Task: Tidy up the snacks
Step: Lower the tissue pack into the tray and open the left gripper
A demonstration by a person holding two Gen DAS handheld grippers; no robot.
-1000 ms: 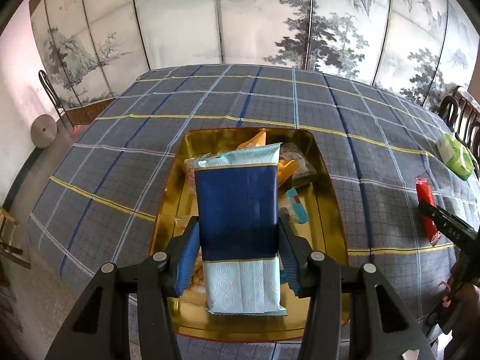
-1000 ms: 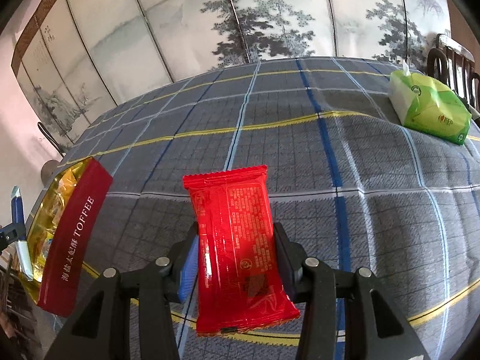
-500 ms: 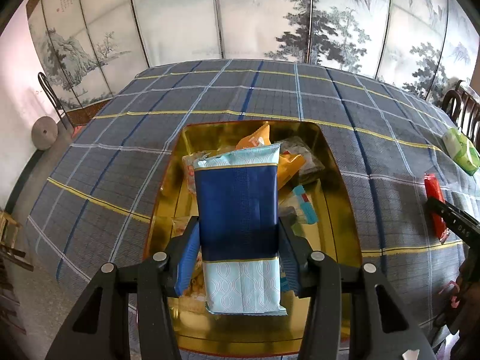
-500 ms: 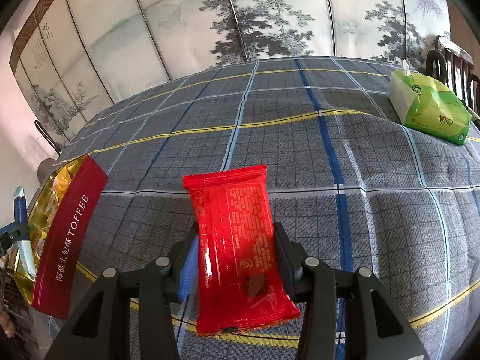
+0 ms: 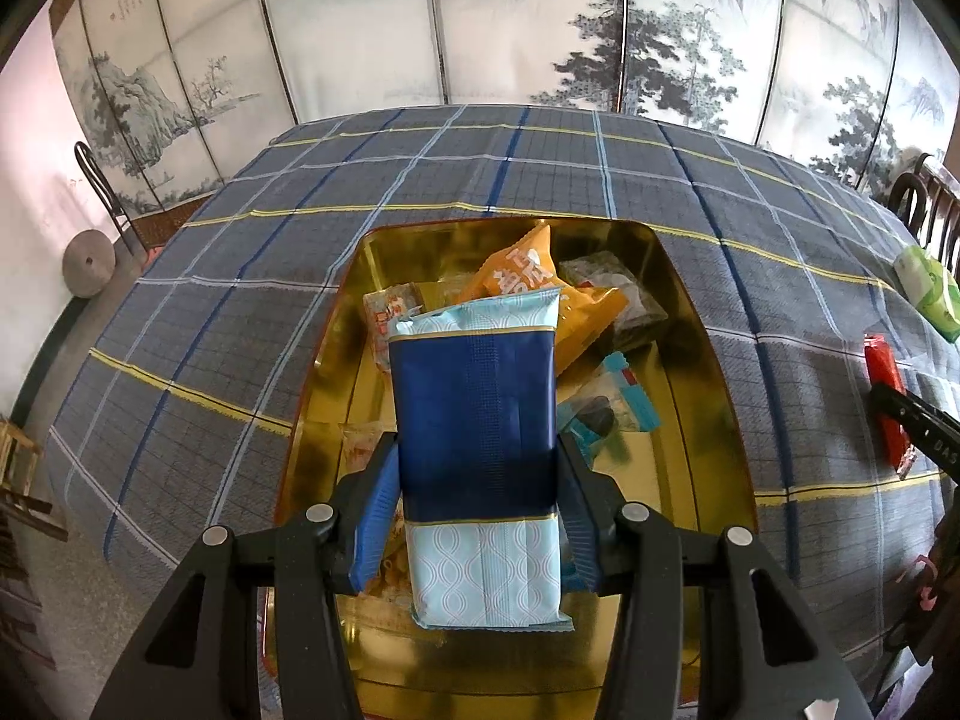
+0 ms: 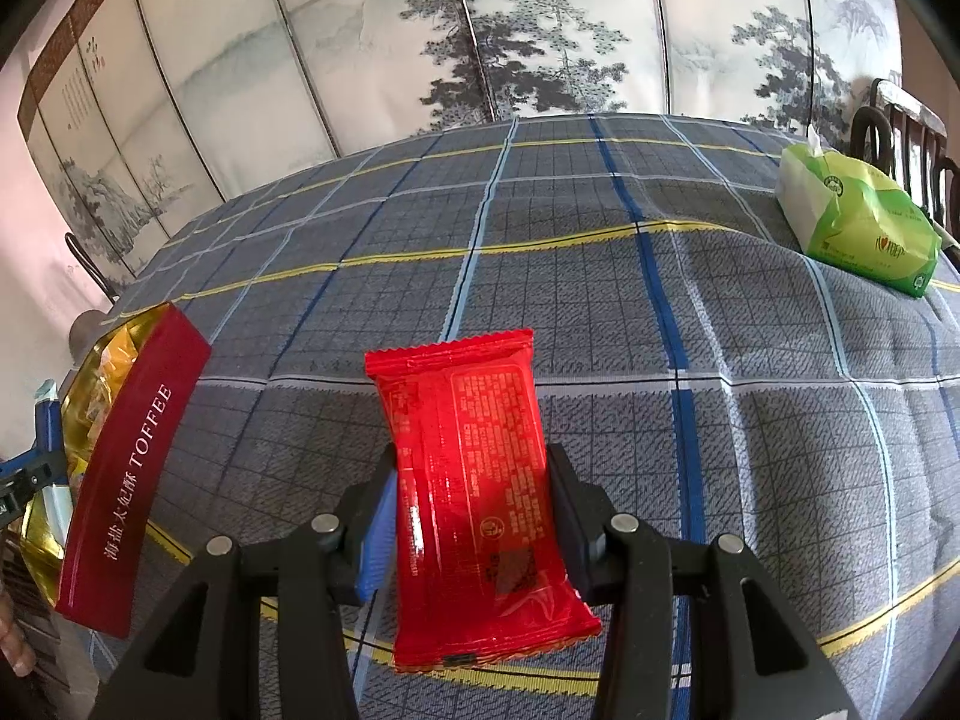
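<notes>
Left wrist view: the left gripper [image 5: 478, 483] was seen closed partway on a dark blue and pale patterned foil snack packet [image 5: 480, 456], the pads pressed on its long edges, above the gold-lined rectangular toffee tin [image 5: 702, 360]. Inside the tin an orange crinkled packet [image 5: 540, 294] and clear wrapped sweets [image 5: 624, 300] were piled.

Right wrist view: the right gripper [image 6: 474, 516] was clamped on a glossy red flat-sealed packet [image 6: 474, 480], held over the grey-blue checked woven tablecloth [image 6: 600, 276] to the right of the tin. A green soft tissue pack [image 6: 858, 222] lay far right of the tin.

Both packets were judged light, soft and slippery; crumbly contents were thought likely. A mid-body grip across the width was judged best, the crimped ends being too limp.
</notes>
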